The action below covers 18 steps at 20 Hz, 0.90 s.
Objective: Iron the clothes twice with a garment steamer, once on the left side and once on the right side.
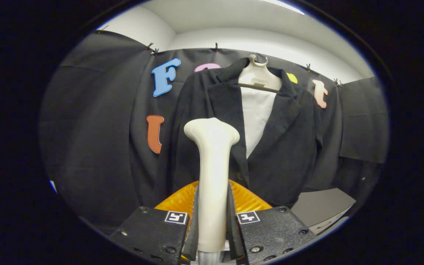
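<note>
the tool (212,235) is clenched on the cream garment steamer (212,162); both fingers press on its handle from the two sides, and the head of the steamer rises up ahead of them. the black jacket (271,147) hangs on a pale hanger (258,75) against the booth's wall, beyond the steamer head, and the head stands before the left front panel, just under the lapel. i cannot tell if the head touches the cloth or is a little apart from it.

the risk, as i judge it: the handle is smooth and narrow where it is held, so it could turn or slide between the fingers when the head is pressed on the cloth. also the jacket hangs free, so a strong push could swing it on the hanger or pull it off. an orange ribbed thing (247,200) lies just behind the fingers, under the jacket's hem; a low stroke could knock it.
</note>
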### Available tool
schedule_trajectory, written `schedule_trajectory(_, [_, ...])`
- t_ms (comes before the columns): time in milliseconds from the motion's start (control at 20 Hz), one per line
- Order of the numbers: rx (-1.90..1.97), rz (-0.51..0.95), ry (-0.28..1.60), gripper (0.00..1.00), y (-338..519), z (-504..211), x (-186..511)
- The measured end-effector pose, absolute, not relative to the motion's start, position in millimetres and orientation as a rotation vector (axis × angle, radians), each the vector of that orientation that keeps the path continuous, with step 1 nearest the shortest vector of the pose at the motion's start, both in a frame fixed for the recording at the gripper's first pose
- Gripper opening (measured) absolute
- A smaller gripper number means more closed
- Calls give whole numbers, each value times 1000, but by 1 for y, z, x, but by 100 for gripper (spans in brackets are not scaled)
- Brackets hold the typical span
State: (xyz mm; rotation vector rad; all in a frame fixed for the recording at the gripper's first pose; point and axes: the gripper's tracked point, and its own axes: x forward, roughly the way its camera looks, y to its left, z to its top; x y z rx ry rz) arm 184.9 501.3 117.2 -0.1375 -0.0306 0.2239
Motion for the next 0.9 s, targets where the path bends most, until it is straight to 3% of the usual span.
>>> schedule_trajectory(900, [-188, 208, 120, 36, 501, 15, 180])
